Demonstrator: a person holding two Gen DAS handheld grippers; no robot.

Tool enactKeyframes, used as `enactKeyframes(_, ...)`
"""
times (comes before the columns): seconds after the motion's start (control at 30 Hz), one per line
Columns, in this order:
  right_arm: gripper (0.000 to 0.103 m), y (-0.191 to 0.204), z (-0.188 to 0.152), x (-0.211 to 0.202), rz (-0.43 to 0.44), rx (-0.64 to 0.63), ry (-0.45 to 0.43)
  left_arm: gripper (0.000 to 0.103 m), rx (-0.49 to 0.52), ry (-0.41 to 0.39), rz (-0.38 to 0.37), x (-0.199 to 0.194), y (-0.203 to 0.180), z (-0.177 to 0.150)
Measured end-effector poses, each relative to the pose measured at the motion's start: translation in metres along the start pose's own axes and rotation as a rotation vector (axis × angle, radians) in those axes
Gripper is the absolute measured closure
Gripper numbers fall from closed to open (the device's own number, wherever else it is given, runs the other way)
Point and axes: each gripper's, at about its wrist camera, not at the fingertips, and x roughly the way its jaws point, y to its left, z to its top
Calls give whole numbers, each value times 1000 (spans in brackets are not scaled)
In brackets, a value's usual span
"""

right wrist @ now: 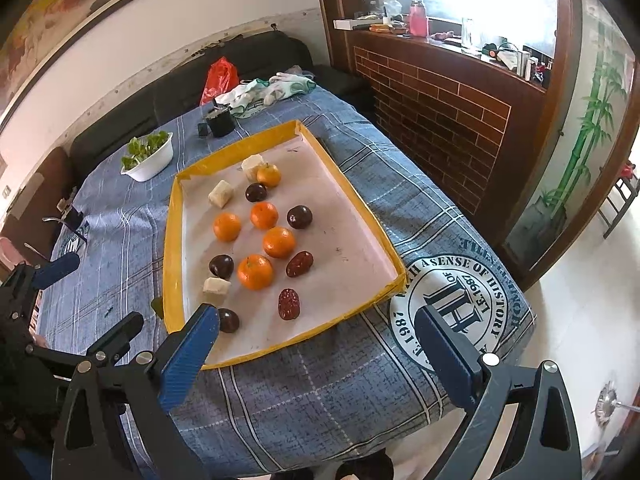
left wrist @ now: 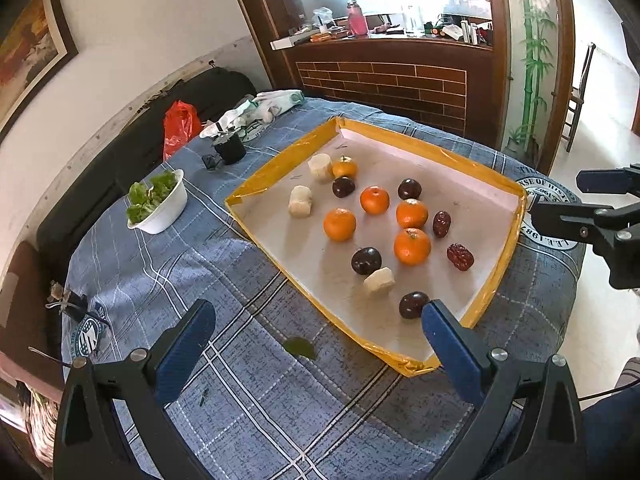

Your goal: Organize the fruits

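Both wide open, empty: left gripper [left wrist: 318,334] and right gripper [right wrist: 318,330], poised over tray [right wrist: 172,240] near edge. Mixed inside, close-packed: mandarins [right wrist: 255,271], dark plums [right wrist: 228,319], red dates [right wrist: 289,303], pale chunks [right wrist: 216,286]. Likely to roll or get nudged if jaws clip neighbours.

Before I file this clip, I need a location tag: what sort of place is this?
Probably a home living or dining room: a cloth-covered table beside a dark sofa, a framed painting on the wall, and a cluttered wooden counter.
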Motion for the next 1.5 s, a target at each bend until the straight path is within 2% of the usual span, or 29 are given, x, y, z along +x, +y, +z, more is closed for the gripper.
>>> enactKeyframes(1.33,3,-9,-3,6,-2,10,18,0,51,25,-18,10,-25,6)
enactKeyframes(1.5,3,-10,-2,5,-2,9,19,0,55,-5,-4,7,-25,5)
